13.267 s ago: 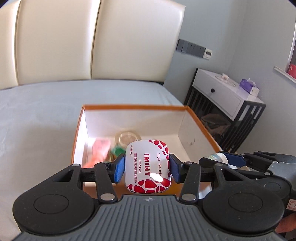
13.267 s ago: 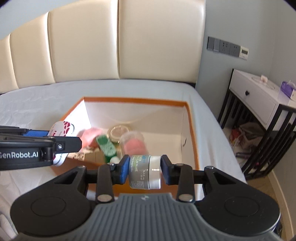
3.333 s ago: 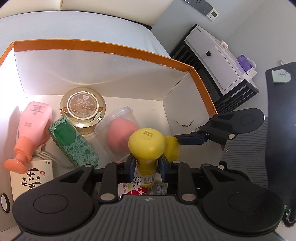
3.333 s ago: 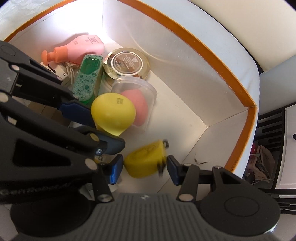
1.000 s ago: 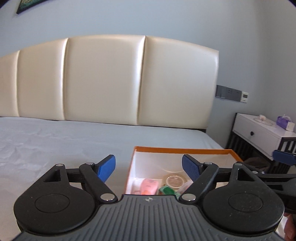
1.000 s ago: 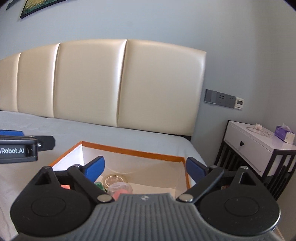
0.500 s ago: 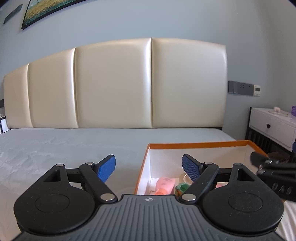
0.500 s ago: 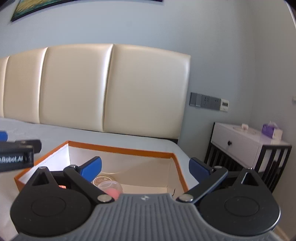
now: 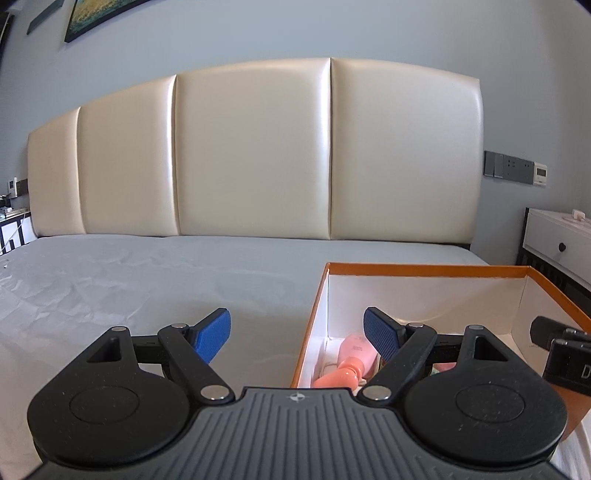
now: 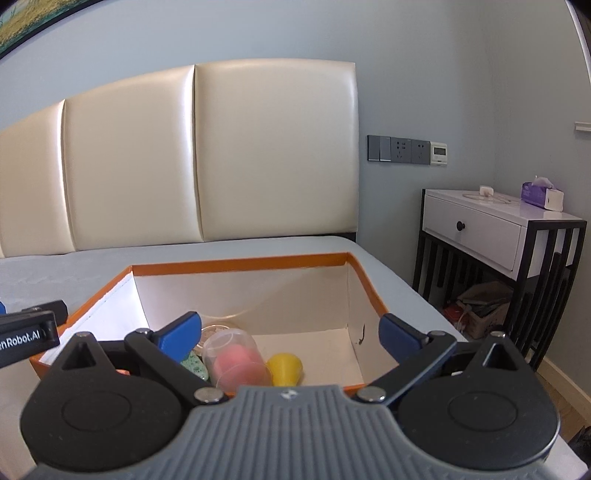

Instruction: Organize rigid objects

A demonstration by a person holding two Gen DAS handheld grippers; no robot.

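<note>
1. Left wrist view: my left gripper is spread wide with nothing between its blue pads. It sits above the grey bed sheet, just left of the orange-rimmed box.
2. In this view the box stands on the bed to my right, its white inner walls lit. I can see only its left near corner: a pink bottle lies there, coral cap towards me, partly hidden behind my right-hand finger. A sliver of something pale shows beside it, too hidden to name.
3. The black body of my right gripper pokes in from the right edge, over the box.
4. This view alone takes in the full cream headboard and the framed picture high on the wall.
5. Right wrist view: my right gripper is also spread wide and empty, held above the near edge of the box.
6. Here the box floor shows more. A clear cup lies on its side with a pink sponge inside; a yellow cone-shaped piece touches it on the right. A green bubbled item lies to the cup's left, and a round lid sits behind, mostly covered.
7. Only this view shows the white nightstand with a purple tissue box, and my left gripper at the left edge.
</note>
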